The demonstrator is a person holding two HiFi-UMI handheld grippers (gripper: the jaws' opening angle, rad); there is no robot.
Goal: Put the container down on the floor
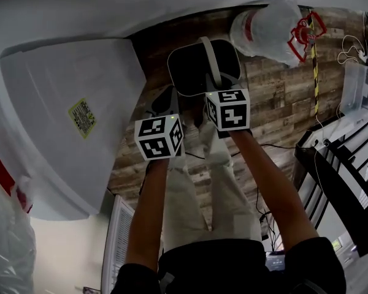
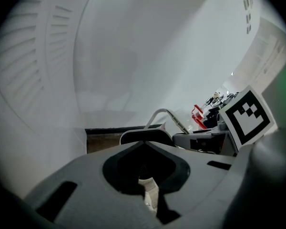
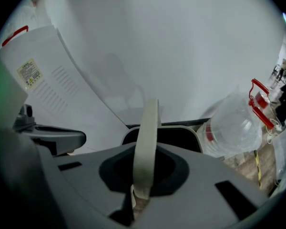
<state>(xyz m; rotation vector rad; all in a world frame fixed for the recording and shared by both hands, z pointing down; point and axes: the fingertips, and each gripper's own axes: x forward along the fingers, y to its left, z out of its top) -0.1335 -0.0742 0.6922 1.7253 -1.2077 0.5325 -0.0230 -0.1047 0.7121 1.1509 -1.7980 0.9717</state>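
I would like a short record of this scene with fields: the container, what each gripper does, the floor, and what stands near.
container: dark with a pale rim, handle raised upright
right gripper: jaws shut on the handle
left gripper: jaws together, nothing between them, close to the container's rim
floor: wood planks; whether the container's base touches it cannot be told
nearby: clear jug beyond the container; white box on the person's left

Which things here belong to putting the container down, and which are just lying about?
Job: container, handle, right gripper, floor.
Lying about: white appliance, clear jug, plastic box.
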